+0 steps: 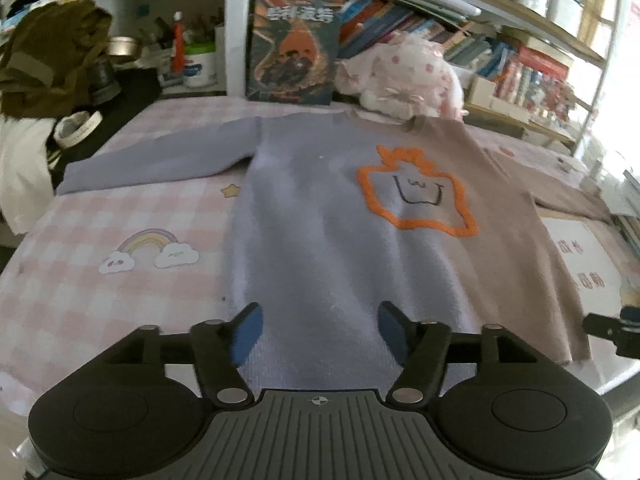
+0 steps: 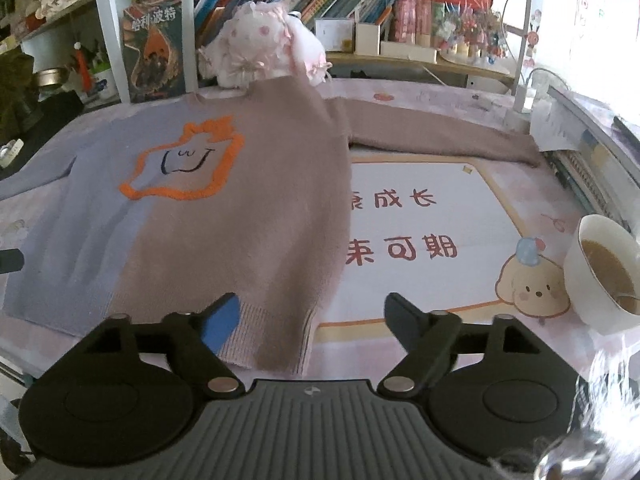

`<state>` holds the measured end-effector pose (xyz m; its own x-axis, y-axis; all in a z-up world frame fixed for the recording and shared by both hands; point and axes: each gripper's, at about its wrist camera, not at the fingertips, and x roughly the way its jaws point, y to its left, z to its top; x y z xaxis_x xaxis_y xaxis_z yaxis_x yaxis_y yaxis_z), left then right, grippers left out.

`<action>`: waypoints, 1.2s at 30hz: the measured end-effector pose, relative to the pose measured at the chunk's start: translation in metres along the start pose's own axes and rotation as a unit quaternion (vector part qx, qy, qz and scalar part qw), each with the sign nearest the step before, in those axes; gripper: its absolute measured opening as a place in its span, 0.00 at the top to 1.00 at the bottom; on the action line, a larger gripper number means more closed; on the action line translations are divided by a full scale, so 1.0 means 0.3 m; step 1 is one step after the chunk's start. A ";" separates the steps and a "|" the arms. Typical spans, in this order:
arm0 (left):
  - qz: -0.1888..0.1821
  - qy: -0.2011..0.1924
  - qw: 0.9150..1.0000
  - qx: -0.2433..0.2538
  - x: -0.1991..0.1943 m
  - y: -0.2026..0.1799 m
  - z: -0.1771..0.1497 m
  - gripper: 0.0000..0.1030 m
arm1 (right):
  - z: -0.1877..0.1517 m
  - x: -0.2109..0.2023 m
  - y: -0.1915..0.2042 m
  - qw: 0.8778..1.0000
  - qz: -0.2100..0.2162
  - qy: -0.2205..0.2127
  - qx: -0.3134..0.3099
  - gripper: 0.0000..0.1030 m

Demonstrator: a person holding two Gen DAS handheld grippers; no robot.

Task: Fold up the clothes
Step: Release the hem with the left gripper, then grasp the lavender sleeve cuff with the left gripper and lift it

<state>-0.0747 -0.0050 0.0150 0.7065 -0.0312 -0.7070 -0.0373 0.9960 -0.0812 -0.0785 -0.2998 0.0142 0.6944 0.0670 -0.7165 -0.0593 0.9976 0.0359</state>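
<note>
A two-tone sweater (image 1: 320,208), lavender on one half and brown on the other, lies flat on the table with both sleeves spread out. An orange-outlined face (image 1: 416,196) is on its chest. It also shows in the right wrist view (image 2: 240,208). My left gripper (image 1: 320,330) is open and empty, hovering over the lavender hem. My right gripper (image 2: 310,318) is open and empty over the brown hem corner (image 2: 280,344). The right gripper's tip shows in the left wrist view (image 1: 612,330).
A white bowl of brown liquid with a spoon (image 2: 608,268) stands at the right edge. A pink plush toy (image 2: 260,52) and a book (image 2: 156,52) stand behind the collar. A tape roll (image 1: 78,126) and dark clothes (image 1: 52,60) are at the left.
</note>
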 end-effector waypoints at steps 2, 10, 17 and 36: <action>-0.002 -0.004 1.000 0.011 -0.004 0.000 0.000 0.26 | -0.004 -0.005 0.011 1.000 -0.005 -0.001 -0.001 0.17; -0.029 -0.011 0.998 0.062 0.027 0.065 0.027 0.18 | -0.002 -0.007 0.116 1.000 -0.028 -0.004 0.004 0.13; -0.039 -0.021 0.993 0.108 0.059 0.246 0.096 0.18 | 0.034 0.010 0.306 0.999 -0.047 -0.006 0.024 0.12; 0.018 -0.030 0.999 -0.027 0.281 0.865 0.300 0.20 | 0.091 0.064 0.700 0.995 -0.096 -0.006 0.009 0.11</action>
<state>0.0387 0.2583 -0.0026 0.7448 0.0103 -0.6672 -0.0998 0.9903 -0.0962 -0.0580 -0.0885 0.0270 0.7003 -0.1239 -0.7030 0.0872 0.9923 -0.0881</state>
